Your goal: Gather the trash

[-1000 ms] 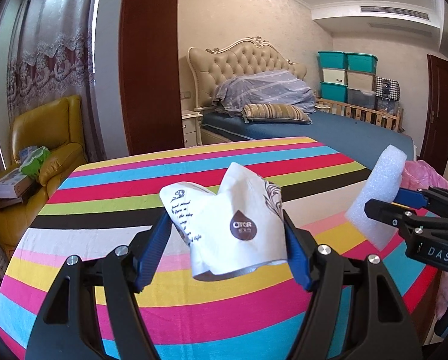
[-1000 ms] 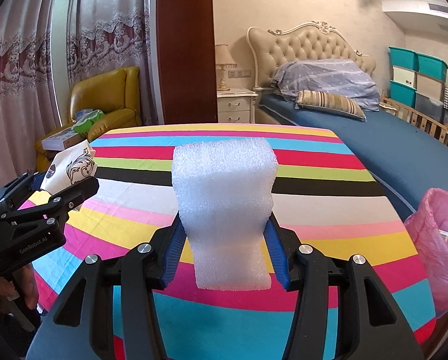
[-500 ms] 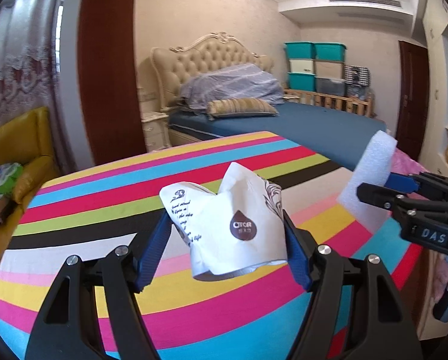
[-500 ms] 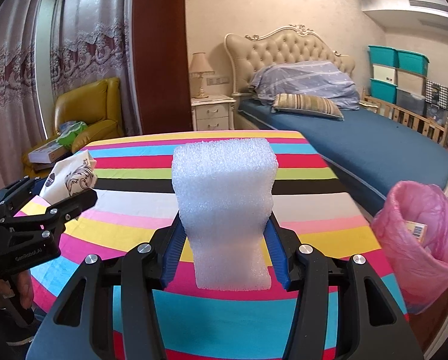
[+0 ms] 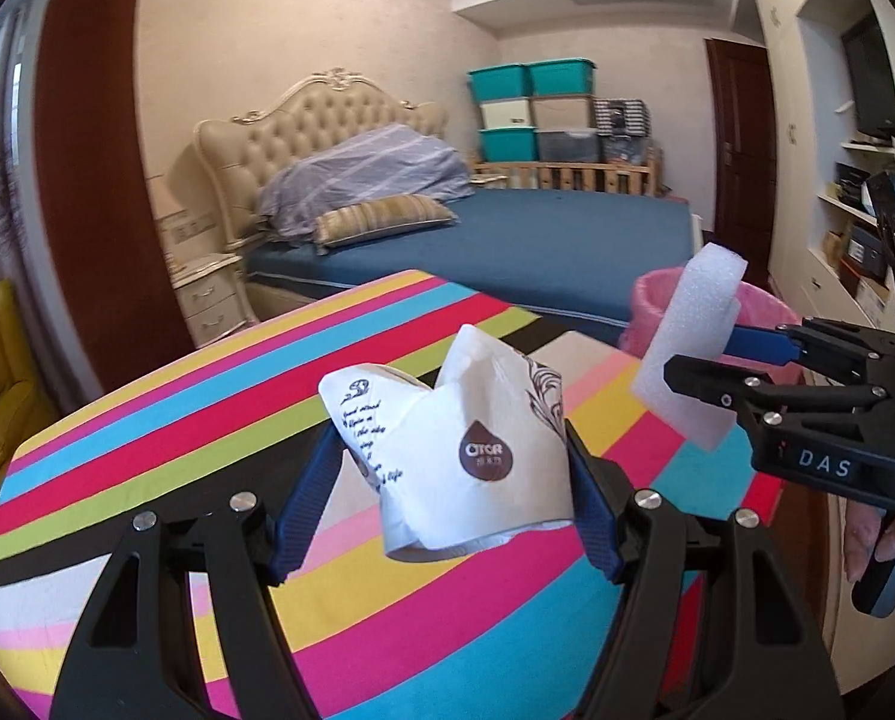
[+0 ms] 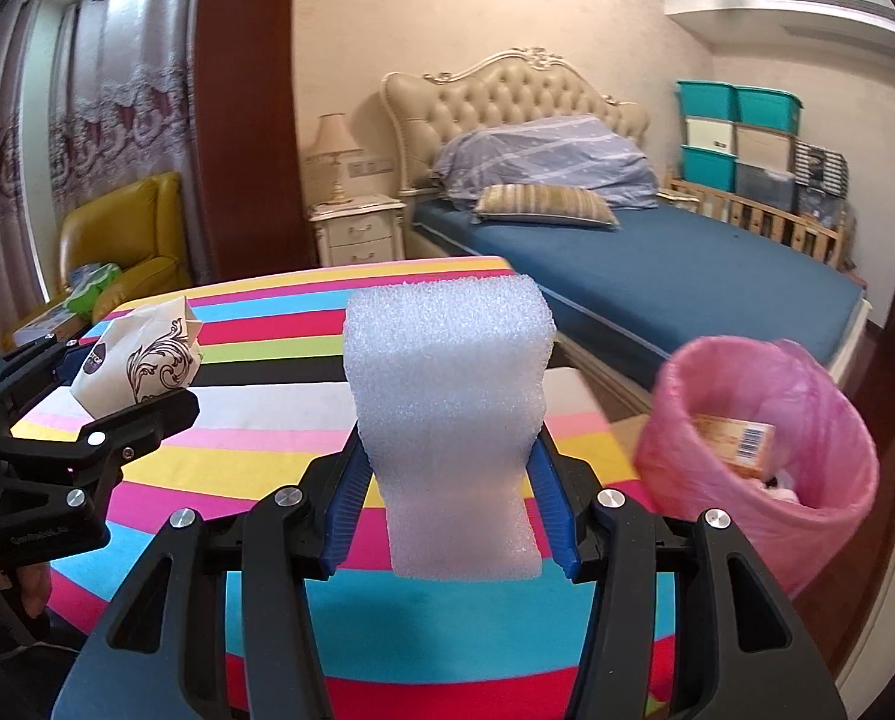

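My left gripper [image 5: 447, 498] is shut on a crushed white paper cup [image 5: 465, 450] with a brown logo, held above the striped table. It also shows at the left of the right wrist view [image 6: 135, 360]. My right gripper [image 6: 450, 498] is shut on a white foam block [image 6: 447, 396], also seen in the left wrist view [image 5: 687, 354]. A bin with a pink bag [image 6: 759, 456] stands beside the table's right edge, with a barcoded box inside. Its rim shows behind the foam in the left wrist view [image 5: 651, 300].
A table with a bright striped cloth [image 6: 267, 324] lies under both grippers. A blue bed [image 6: 657, 264] stands behind it, a nightstand [image 6: 357, 234] and yellow armchair [image 6: 123, 240] at the left, storage boxes [image 6: 735, 138] far right.
Both grippers have swung to the right with their loads. The pink bin has come into view closer and larger at the right.
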`<state>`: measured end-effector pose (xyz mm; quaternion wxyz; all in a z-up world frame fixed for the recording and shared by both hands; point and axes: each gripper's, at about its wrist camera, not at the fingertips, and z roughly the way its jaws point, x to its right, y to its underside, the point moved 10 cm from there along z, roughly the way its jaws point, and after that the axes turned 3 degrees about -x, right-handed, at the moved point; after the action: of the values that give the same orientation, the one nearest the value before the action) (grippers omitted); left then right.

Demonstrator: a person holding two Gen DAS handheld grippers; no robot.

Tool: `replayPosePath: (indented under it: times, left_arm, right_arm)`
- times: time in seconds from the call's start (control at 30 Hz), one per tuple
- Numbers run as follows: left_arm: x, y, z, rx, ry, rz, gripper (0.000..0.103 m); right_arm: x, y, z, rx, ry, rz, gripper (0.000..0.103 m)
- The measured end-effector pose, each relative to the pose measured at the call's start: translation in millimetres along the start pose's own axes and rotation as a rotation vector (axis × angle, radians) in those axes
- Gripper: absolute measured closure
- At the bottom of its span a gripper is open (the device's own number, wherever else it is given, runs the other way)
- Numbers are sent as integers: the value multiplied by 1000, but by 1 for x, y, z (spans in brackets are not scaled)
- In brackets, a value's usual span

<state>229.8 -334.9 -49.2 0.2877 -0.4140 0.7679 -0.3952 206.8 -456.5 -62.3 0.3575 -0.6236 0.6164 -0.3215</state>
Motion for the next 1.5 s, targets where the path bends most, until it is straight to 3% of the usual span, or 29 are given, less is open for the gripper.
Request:
replayPosePath:
  times: [0.57,0.93,1.27,1.33,1.4,1.5]
  left_arm:
    - [137,-74,93,12,207,54,34]
    - [204,-131,155,-15,344,34,34]
    - [238,-171,212,-26,379,-38,33]
    - [238,-179,222,-28,392,-60,30]
    - [241,-190,229,-18,415,-88,13]
    - [232,-198,224,15,403,-102,6]
  right_arm:
    - [163,12,-22,6,206,96,54]
    - [258,2,-1,0,270,179,54]
    - [292,-5,28,-33,276,160,53]
    - [298,-11,36,-22,260,154,52]
    - [299,-14,41,-13,244,140,39]
    - [307,-21,40,14,239,152,37]
